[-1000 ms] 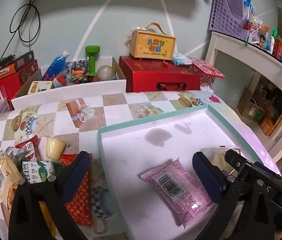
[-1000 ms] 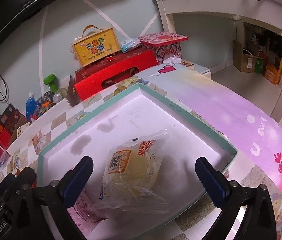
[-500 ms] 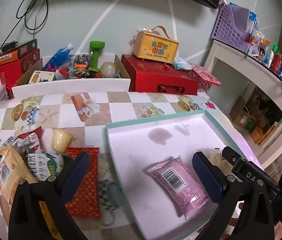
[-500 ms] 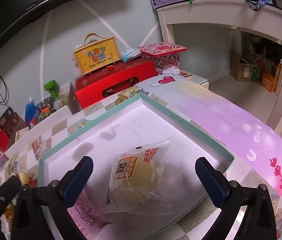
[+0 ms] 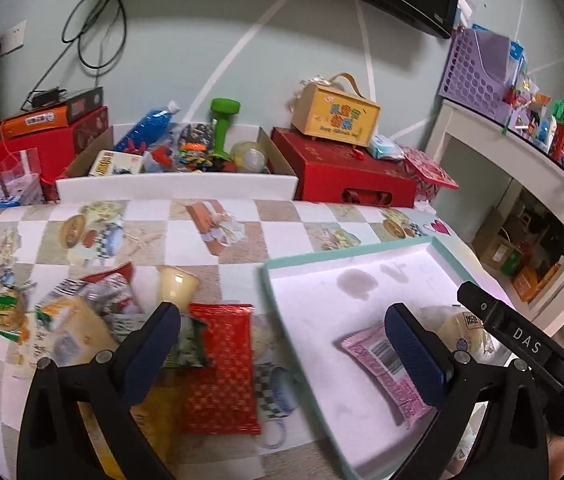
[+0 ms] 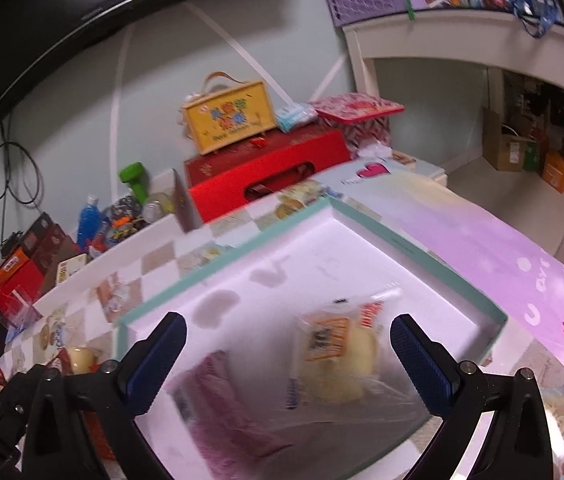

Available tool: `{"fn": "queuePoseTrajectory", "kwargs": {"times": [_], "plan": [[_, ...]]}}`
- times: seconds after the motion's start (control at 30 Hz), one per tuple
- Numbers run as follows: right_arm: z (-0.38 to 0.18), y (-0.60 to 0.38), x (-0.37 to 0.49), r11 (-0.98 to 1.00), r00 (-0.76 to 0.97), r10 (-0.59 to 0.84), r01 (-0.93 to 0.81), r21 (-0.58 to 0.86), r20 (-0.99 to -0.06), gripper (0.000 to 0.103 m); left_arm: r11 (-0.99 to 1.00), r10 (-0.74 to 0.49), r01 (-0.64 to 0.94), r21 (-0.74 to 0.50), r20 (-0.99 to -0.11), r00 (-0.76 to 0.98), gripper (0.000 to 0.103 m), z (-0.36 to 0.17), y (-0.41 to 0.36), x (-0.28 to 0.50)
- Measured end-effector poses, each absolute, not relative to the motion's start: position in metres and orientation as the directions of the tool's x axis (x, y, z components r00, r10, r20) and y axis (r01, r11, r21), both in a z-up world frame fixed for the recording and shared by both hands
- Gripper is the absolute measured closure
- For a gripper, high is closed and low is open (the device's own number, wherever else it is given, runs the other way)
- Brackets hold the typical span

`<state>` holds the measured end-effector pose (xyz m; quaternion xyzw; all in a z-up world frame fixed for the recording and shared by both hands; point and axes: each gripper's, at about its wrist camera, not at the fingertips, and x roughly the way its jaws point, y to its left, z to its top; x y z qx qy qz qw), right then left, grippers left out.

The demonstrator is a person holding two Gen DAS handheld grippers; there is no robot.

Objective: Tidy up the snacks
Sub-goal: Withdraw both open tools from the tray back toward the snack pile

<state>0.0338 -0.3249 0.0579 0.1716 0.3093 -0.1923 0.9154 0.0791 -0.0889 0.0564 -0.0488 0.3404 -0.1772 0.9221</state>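
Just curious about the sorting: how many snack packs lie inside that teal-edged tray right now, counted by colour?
Pink packet: 1
Clear bag holding a yellow bun: 1
Total in the tray: 2

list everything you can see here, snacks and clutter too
tray: 1, white with teal rim, on table right
pink packet: 1, pink, in tray
bun: 1, yellow in clear bag, in tray beside pink packet
red packet: 1, red, on table left of tray
cup: 1, cream, behind red packet
snack pile: several, mixed colours, table left
red box: 1, behind table
yellow case: 1, on red box
dumbbell: 1, green, in back carton
left tongs: open, over table and tray edge
right tongs: open, over bun
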Motion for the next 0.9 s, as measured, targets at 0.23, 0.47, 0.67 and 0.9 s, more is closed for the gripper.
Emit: {"fn": "queuePoseTrajectory", "kwargs": {"times": [0.23,0.47,0.67,0.9], "plan": [[0.072,-0.289,0.044,0.913,0.775,-0.170,0.356,0.199,-0.609,0.000,0.950,-0.312,0.226,-0.215,-0.621,0.720,0.001,0.064,-0.044,0.078],[0.073,-0.239,0.054,0.958,0.767,-0.047,0.217,0.190,-0.640,0.000,0.966,-0.249,0.124,-0.226,-0.691,0.678,0.001,0.048,-0.004,0.079],[0.056,-0.202,0.063,0.963,0.723,0.071,0.129,0.235,-0.687,0.000,0.972,-0.204,0.042,-0.230,-0.746,0.633,0.001,0.031,0.029,0.076],[0.042,-0.170,0.069,0.964,0.680,0.147,0.064,0.258,-0.719,0.000,0.971,-0.177,-0.021,-0.239,-0.771,0.612,0.001,0.024,0.056,0.078]]}}
